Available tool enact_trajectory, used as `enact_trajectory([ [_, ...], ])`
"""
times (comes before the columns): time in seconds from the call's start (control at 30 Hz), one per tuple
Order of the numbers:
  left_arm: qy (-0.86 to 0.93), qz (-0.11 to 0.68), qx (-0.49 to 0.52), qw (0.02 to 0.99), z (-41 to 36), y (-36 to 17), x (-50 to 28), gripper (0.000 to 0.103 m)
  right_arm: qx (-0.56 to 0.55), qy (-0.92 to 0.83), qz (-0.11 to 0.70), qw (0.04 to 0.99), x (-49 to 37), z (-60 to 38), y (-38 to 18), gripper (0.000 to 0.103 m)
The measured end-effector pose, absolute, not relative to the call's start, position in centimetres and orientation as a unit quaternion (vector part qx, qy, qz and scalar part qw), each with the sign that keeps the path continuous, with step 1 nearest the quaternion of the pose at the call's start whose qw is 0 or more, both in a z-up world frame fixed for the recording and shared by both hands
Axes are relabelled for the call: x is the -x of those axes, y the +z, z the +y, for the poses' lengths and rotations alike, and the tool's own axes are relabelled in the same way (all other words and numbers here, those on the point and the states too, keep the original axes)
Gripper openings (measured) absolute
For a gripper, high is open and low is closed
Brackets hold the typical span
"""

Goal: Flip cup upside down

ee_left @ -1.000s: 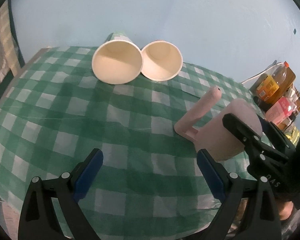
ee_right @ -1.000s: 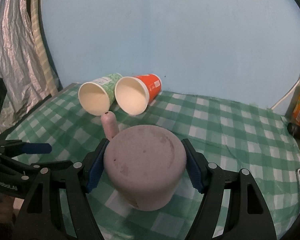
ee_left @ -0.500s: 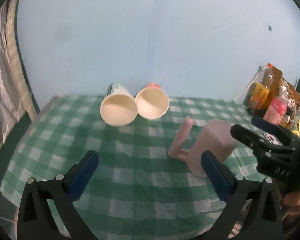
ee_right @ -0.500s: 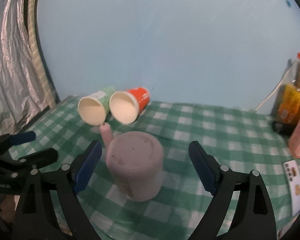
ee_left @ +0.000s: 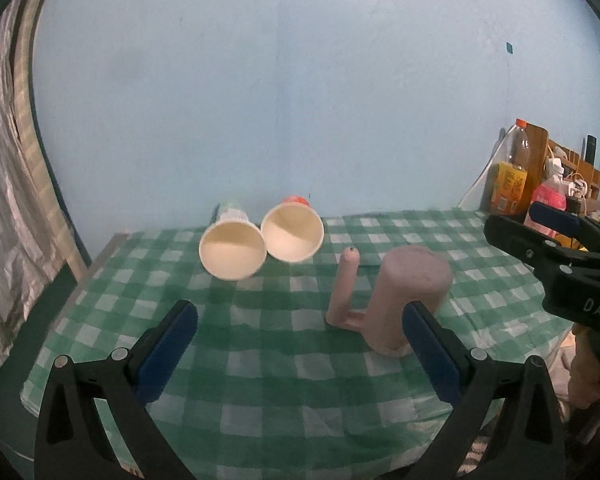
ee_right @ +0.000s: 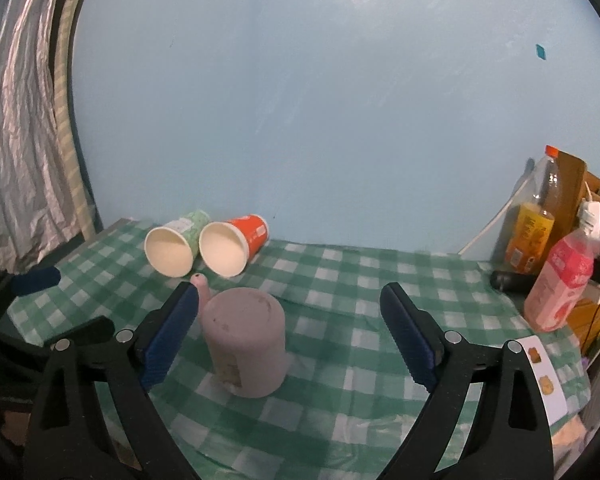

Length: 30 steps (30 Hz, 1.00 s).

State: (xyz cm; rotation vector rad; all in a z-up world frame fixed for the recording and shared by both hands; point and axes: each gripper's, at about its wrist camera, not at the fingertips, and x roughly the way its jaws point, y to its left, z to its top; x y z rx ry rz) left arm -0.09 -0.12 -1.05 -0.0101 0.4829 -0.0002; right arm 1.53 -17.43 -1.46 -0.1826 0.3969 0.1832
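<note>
Both grippers have drawn back and up since a second ago: the right gripper [ee_right: 290,336], then clamped on the pink cup [ee_right: 244,342], now has its blue pads spread wide with clear gaps to the cup on both sides, and the left gripper [ee_left: 296,354] also stands spread and holds nothing. That cup stands mouth-down on the green checked tablecloth [ee_right: 340,276], flat base up, near the table's front edge. Only the left wrist view shows its handle [ee_left: 342,290] in full — a straight pink bar rising beside the body and joined to it low down; from the right wrist view just the handle's tip peeks out behind the cup. The right view alone shows the colours of the two paper cups lying on their sides at the back, a green paper cup [ee_right: 176,246] and an orange paper cup [ee_right: 234,244], mouths toward the cameras and touching each other. Bottles [ee_right: 558,282] crowd the table's right end — a tall amber one and a pink one — while the cloth between the pink cup and the paper cups lies bare, as does the stretch to its right.
</note>
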Motion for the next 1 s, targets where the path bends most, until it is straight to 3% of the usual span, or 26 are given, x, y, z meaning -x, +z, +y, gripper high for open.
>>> enact_trajectory([
  [0.4, -0.035, 0.175, -0.011, 0.984, -1.4, 1.2, 2.5, 0.103, 0.045, 0.076, 0.193, 0.977, -0.4, -19.0, -1.4, 0.091],
  [1.0, -0.006, 0.203, -0.007, 0.979, -1.1, 0.3, 1.5, 0.103, 0.041, 0.075, 0.216, 0.973, -0.8, -19.3, -2.5, 0.091],
])
